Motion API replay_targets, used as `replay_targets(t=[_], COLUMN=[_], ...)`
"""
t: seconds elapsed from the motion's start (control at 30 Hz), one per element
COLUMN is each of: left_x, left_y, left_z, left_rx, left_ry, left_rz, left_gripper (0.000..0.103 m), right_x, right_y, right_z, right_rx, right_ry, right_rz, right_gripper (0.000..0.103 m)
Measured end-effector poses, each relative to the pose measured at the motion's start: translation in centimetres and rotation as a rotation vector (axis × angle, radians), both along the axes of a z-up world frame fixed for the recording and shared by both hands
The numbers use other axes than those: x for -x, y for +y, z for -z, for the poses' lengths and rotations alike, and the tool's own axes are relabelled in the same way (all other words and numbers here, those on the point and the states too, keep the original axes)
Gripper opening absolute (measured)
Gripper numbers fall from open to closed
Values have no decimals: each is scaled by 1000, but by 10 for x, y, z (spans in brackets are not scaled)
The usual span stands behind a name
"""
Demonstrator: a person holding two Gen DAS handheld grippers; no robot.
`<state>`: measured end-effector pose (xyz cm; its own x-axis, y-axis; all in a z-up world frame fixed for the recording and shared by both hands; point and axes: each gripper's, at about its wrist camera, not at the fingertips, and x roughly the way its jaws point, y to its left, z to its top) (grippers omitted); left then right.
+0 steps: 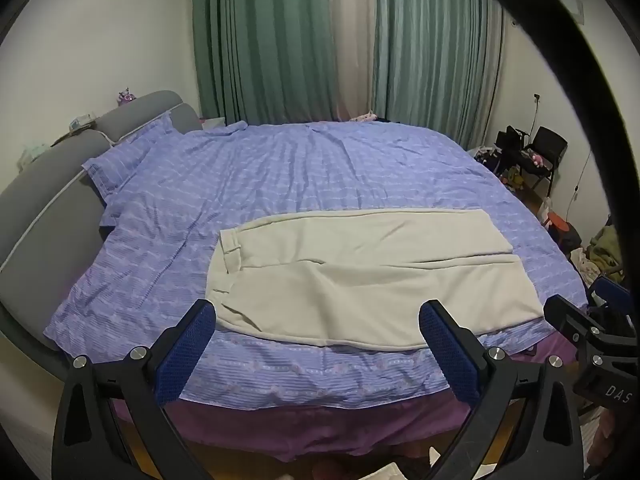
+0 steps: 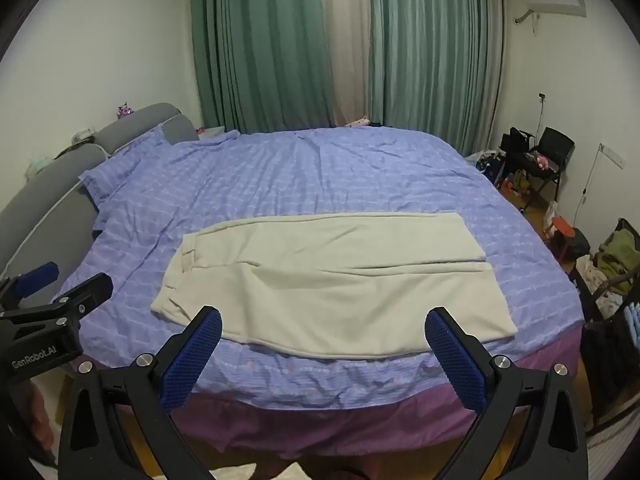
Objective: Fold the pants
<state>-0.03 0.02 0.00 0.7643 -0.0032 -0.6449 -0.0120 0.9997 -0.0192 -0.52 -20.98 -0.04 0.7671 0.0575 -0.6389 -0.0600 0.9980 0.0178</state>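
Lying flat near the bed's (image 1: 280,384) front edge, cream pants (image 1: 360,276), waistband toward the headboard side, left gripper (image 1: 316,328) and right gripper (image 2: 323,334) both spread wide, short of the cloth, touching nothing

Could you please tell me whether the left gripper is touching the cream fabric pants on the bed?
Apart: in the right wrist view, the left gripper hangs beside the cream fabric pants, with purple striped bedspread visible between them.
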Motion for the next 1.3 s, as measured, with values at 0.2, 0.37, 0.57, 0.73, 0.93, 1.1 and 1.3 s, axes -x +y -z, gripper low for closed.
replay_targets(t=[0.2,0.37,0.57,0.73,0.93,1.1,1.3], left_x=[-3,-2,-2,-1,1,0,-3], left_y=[3,6,5,4,6,7,9], left_z=[1,-4,-10,-10,-11,-12,-13], left_rx=[-2,-5,-4,-5,3,4,2], left_ry=[5,0,-10,-15,-17,-18,-24], left_rz=[6,-7,-11,-7,-17,-16,-13], left_gripper=[103,103,103,103,103,103,103], right_x=[1,-1,0,1,1,2,3], right_y=[1,5,7,8,9,12,13], right_z=[-1,-2,-5,-5,-5,-5,-7], right_rx=[15,11,13,12,14,19,25], right_ry=[0,-3,-9,-14,-18,-25,-36], right_rz=[1,-5,-17,-27,-34,-33,-35], right_gripper=[102,102,102,102,102,102,102])
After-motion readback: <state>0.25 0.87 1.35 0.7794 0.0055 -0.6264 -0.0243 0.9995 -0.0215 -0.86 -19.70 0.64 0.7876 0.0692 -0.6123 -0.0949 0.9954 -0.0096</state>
